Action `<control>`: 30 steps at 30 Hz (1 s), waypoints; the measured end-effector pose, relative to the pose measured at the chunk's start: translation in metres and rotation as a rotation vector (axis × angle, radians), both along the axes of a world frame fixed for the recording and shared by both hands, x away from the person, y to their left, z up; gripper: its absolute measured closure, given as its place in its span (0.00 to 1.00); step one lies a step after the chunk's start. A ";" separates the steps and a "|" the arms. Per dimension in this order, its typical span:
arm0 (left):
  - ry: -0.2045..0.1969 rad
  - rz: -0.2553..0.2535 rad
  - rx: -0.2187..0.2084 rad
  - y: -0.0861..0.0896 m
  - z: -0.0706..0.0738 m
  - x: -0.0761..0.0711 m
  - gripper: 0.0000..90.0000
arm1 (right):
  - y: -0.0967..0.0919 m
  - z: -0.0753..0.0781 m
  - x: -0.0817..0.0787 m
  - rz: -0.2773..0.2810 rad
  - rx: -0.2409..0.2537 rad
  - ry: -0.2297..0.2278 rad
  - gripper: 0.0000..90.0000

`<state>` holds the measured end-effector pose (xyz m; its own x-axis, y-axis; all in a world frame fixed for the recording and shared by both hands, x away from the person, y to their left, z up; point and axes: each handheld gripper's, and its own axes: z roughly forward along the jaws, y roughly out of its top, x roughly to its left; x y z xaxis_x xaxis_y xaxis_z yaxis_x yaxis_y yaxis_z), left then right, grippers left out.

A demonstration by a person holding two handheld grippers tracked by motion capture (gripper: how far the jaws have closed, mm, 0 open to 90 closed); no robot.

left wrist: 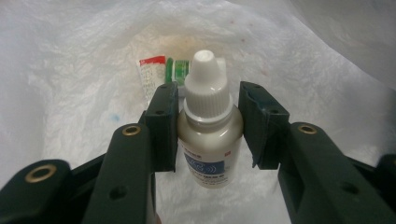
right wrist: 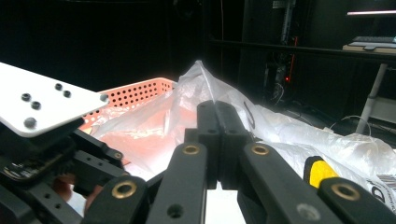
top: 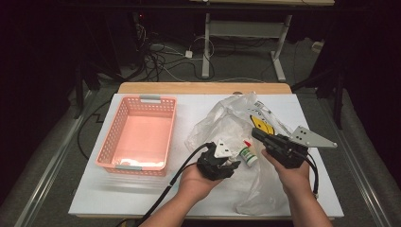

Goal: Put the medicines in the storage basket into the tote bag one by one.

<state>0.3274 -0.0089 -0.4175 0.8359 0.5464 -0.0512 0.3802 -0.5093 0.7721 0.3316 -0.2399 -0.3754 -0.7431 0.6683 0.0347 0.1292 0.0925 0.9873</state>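
One smooth round-shouldered plastic dropper bottle (left wrist: 210, 130)

bright overhead light on the white table (top: 142, 189), dark surroundings, soft, slightly blurred frames

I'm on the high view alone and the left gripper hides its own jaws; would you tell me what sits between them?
Observer: A small white dropper bottle with a ribbed white cap stands upright between the left gripper's jaws, both pads against its sides.
Operator: Thank you. Is anything else in the bag near it?
Observer: Yes, behind the bottle a tube with a red end and a green-and-white item lie side by side on the plastic.
Operator: And are the right jaws open?
Observer: No, the right gripper's jaws are pressed together, with the bag rising just behind them; I cannot tell whether film is pinched.
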 end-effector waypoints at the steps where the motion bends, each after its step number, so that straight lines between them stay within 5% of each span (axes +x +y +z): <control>1: -0.007 0.001 0.001 -0.003 0.000 0.001 0.65 | 0.000 0.000 0.000 0.001 0.000 0.000 1.00; 7: -0.039 0.037 0.008 -0.012 0.003 0.015 0.65 | 0.001 0.000 0.000 0.000 -0.001 -0.002 1.00; 16: -0.115 0.121 0.118 -0.028 -0.005 0.043 0.64 | -0.002 -0.002 0.002 -0.008 0.003 0.009 1.00; 22: -0.105 0.171 0.115 -0.042 -0.012 0.062 0.64 | -0.002 -0.003 0.002 -0.007 0.003 0.010 1.00; 25: -0.103 0.164 0.103 -0.043 -0.012 0.066 0.46 | -0.003 -0.003 0.002 -0.011 0.007 0.016 1.00; 30: -0.136 0.191 0.103 -0.038 -0.008 0.056 0.39 | -0.004 -0.003 0.003 -0.011 0.007 0.019 1.00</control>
